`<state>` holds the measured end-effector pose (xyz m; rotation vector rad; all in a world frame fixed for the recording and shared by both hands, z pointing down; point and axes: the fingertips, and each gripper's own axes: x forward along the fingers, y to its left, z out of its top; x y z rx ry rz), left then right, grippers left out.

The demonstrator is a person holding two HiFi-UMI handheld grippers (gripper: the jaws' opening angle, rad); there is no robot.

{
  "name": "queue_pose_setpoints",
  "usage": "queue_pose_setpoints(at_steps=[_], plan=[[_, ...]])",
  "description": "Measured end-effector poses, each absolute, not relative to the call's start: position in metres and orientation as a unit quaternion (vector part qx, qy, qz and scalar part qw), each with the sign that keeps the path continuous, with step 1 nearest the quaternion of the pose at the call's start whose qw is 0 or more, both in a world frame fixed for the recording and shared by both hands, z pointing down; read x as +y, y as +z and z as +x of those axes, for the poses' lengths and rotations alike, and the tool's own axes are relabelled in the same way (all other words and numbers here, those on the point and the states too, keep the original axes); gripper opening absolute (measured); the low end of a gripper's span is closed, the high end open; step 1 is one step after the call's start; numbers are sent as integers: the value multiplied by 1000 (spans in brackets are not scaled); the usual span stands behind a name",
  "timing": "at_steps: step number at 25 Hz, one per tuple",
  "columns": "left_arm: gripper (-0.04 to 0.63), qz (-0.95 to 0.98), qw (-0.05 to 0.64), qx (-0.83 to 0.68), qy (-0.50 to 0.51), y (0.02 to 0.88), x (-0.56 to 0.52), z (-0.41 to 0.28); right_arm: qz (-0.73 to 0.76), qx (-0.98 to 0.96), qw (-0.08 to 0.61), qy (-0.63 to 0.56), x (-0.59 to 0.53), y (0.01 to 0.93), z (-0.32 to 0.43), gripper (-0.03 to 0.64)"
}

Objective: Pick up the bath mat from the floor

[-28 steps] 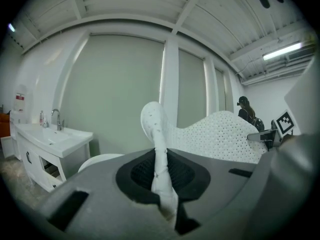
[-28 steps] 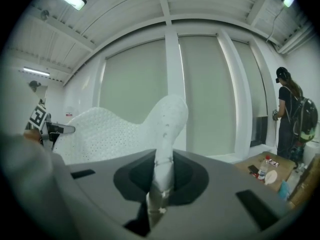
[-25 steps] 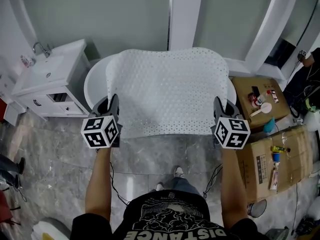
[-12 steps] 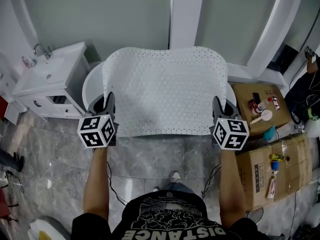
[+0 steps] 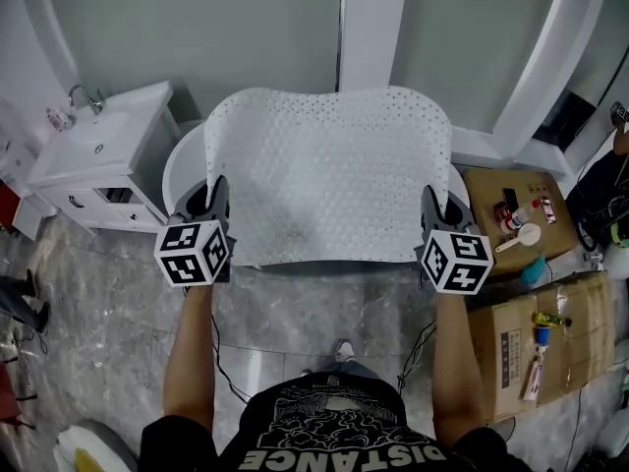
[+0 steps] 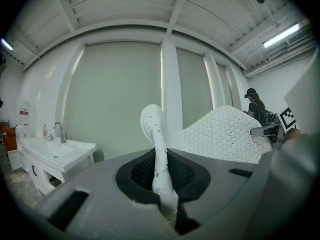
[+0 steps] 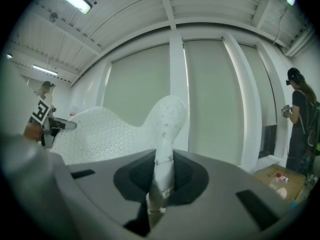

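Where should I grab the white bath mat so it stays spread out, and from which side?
Grip its two side edges near the near corners, coming in from outside. The mat is a thin, wide, floppy sheet, so an edge fits between shut jaws and two grips keep it spread. The left gripper and right gripper hold it so.

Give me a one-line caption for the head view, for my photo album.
A person holds a white perforated bath mat spread between the left gripper and right gripper, each clamped on an edge.

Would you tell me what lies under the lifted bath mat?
Only a white rounded rim shows beside the bath mat; the mat hides the rest.
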<state>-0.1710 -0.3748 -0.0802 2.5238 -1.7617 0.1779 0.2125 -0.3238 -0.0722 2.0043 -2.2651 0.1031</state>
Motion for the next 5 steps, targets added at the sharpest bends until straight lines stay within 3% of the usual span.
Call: queue_pose_setpoints(at_steps=[5], plan=[[31,818,28,-571,57,-83,-385,-169,663,-746,55,32,-334,-76,215,29]])
